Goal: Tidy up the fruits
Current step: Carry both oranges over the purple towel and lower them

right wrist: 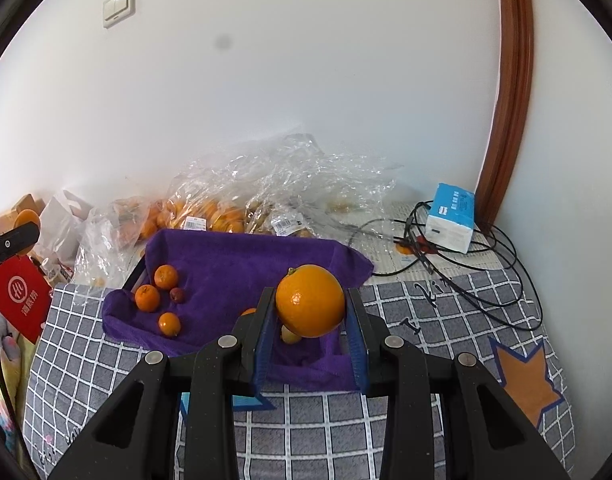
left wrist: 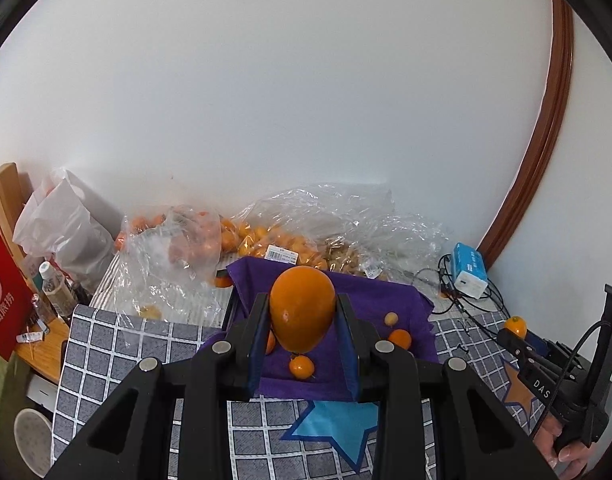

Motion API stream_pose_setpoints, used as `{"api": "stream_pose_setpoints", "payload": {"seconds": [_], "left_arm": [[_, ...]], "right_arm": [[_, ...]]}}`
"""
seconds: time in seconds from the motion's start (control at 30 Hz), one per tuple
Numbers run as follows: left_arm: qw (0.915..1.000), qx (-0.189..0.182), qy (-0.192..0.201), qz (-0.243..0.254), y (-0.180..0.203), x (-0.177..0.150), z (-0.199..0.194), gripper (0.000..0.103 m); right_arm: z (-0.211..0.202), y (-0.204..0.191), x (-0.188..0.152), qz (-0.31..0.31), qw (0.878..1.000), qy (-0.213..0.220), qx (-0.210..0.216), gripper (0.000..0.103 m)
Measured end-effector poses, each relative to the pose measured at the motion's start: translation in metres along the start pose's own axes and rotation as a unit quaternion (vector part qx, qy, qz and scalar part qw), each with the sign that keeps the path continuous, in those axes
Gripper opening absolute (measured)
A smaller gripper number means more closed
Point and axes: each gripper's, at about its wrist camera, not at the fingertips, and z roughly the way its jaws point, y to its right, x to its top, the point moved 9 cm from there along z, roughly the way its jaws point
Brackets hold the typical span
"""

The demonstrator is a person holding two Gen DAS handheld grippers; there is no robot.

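Observation:
My left gripper (left wrist: 301, 312) is shut on a large orange (left wrist: 301, 304) and holds it above the purple towel (left wrist: 386, 296). My right gripper (right wrist: 310, 304) is shut on another large orange (right wrist: 310, 300) above the near right part of the same towel (right wrist: 233, 264). Several small oranges (right wrist: 147, 298) and a dark red fruit (right wrist: 177, 295) lie on the towel's left side. The right gripper also shows in the left wrist view (left wrist: 518, 330) with its orange, at the right edge.
Clear plastic bags of small oranges (right wrist: 209, 212) lie behind the towel against the white wall. A blue and white box (right wrist: 452, 216) with black cables (right wrist: 486, 264) sits at the back right. A red bag (left wrist: 3, 300) and bottles (left wrist: 55, 288) stand at the left. A checked cloth (right wrist: 426, 308) covers the table.

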Motion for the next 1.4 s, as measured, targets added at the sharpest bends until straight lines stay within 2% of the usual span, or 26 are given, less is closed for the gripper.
{"api": "stream_pose_setpoints", "payload": {"seconds": [0.53,0.83,1.1,1.4], "left_arm": [[0.9991,0.006,-0.039,-0.015,-0.021,-0.006,0.063,0.03],[0.9977,0.02,-0.062,-0.017,-0.039,-0.013,0.101,0.03],[0.9952,0.004,-0.089,-0.04,-0.054,-0.02,0.135,0.03],[0.993,-0.006,-0.116,-0.022,-0.039,-0.031,0.171,0.03]], "right_arm": [[0.067,0.007,0.008,0.001,1.0,-0.027,0.007,0.033],[0.123,0.011,0.0,0.013,0.998,-0.057,0.017,0.034],[0.173,0.004,-0.004,-0.006,0.996,-0.085,0.038,0.033],[0.211,0.007,-0.018,-0.006,0.992,-0.121,0.032,0.034]]}}
